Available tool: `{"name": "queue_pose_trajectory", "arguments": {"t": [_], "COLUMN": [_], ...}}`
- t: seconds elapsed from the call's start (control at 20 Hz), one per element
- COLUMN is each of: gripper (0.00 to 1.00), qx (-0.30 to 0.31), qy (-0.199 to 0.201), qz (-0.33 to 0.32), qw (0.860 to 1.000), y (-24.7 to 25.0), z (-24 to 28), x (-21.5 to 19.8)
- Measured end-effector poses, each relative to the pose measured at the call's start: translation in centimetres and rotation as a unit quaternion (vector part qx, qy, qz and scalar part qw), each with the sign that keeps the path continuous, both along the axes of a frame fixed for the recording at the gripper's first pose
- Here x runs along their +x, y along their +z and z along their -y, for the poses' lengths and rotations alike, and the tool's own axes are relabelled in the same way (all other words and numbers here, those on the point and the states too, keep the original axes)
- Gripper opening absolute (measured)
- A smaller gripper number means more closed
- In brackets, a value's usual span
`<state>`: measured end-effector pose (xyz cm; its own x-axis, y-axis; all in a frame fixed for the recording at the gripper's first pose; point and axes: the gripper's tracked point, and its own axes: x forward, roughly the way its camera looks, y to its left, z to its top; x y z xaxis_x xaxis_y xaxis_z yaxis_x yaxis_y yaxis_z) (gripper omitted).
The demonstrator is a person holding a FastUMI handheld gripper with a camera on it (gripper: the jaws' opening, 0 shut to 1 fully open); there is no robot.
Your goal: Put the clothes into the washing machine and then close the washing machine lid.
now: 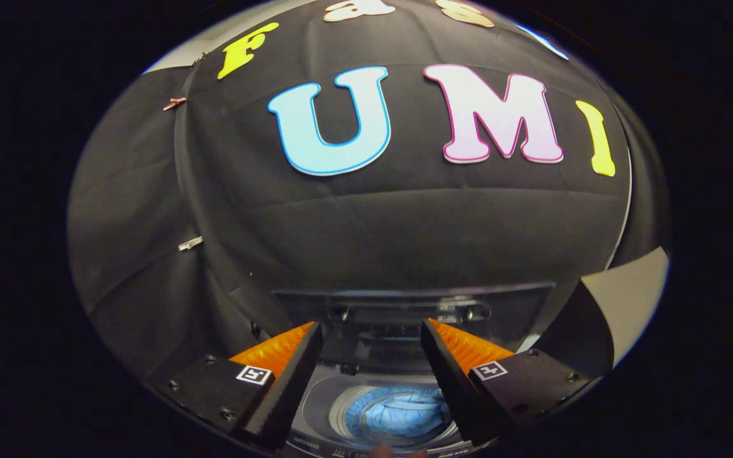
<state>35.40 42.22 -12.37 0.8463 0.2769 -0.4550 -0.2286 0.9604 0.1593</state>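
Fingers (371, 356) apart, blue clothes (398, 413) crumpled in drum

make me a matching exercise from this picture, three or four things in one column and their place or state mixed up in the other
Things
1. gripper
2. blue clothes
3. washing machine lid
4. black cloth wall

Place or state
A. raised, standing open behind the tub
B. open, fingers apart and holding nothing
C. lying down inside the tub, below the fingers
D. hanging behind the washing machine

Pairs: 1-B, 2-C, 3-A, 4-D
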Motion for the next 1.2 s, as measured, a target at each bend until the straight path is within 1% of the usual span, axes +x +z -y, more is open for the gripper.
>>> {"name": "queue_pose_trajectory", "arguments": {"t": [0.1, 0.35, 0.4, 0.5, 0.55, 0.6, 0.65, 0.7, 0.9, 1.2], "gripper": [0.98, 0.98, 0.98, 0.98, 0.98, 0.99, 0.99, 0.99, 1.0, 1.0], "qx": [-0.014, -0.035, -0.042, -0.048, -0.035, -0.029, -0.032, -0.032, -0.032, -0.024], "qy": [-0.005, -0.022, -0.019, -0.027, -0.03, -0.031, -0.026, -0.022, -0.017, -0.012], "qz": [0.015, 0.001, -0.01, -0.032, -0.036, -0.021, -0.026, -0.014, -0.004, 0.067], "qw": [1.0, 0.999, 0.999, 0.998, 0.998, 0.999, 0.999, 0.999, 0.999, 0.997], "y": [0.6, -1.1, -2.2, -4.3, -4.5, -4.6, -5.1, -4.7, -4.5, -3.5], "z": [0.1, 0.7, 0.6, 0.9, 0.9, 0.7, 0.7, 0.7, 1.0, 1.4], "x": [2.3, 7.4, 7.9, 8.3, 8.2, 8.7, 8.4, 8.5, 6.9, 2.4]}}
